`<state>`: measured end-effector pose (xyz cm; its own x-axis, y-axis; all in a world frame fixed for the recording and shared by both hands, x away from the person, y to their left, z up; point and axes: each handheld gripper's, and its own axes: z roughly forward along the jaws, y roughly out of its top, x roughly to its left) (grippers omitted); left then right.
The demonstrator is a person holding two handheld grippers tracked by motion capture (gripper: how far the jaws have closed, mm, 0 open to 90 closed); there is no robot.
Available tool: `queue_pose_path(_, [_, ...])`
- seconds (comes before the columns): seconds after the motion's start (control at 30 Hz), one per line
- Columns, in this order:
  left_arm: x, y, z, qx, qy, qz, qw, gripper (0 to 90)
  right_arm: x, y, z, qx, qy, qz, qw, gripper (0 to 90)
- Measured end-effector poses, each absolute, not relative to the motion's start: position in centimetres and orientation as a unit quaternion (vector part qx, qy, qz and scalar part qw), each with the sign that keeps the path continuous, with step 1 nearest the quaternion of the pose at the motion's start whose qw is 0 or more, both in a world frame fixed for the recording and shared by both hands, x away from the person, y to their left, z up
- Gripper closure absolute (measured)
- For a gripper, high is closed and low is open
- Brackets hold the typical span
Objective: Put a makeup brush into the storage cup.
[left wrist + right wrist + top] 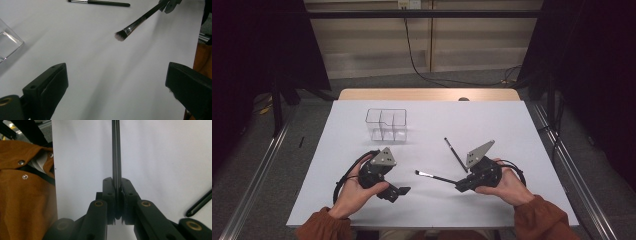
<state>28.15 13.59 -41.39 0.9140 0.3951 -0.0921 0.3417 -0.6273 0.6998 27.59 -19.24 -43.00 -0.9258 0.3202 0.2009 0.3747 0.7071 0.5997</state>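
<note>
My right gripper (460, 185) is shut on the black handle of a makeup brush (434, 176), which it holds just above the white table with the bristles pointing left. In the right gripper view the handle (116, 155) runs straight up from between the closed jaws (117, 185). My left gripper (396, 193) rests low at the front left, open and holding nothing. Seen from the left gripper (117, 92), the held brush's dark bristle tip (121, 36) hangs ahead of the wide-apart jaws. A second black brush (455, 154) lies on the table beyond the right gripper.
A clear plastic organizer (386, 124) with several compartments stands at the table's middle back; its corner (8, 42) is at the left of the left gripper view. The second brush (100, 2) lies far ahead there. An orange sleeve (25, 195) is close by. The table's front edge (432, 223) is near.
</note>
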Motion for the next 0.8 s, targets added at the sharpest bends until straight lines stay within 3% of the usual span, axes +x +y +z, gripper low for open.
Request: queue_pose_path(0.8, [28.0, 14.2, -42.7, 0.892, 0.212, 0.044, 0.397, 4.4, 27.2, -20.0, -43.9, -0.225, -0.863, -0.452, 0.015, 84.0])
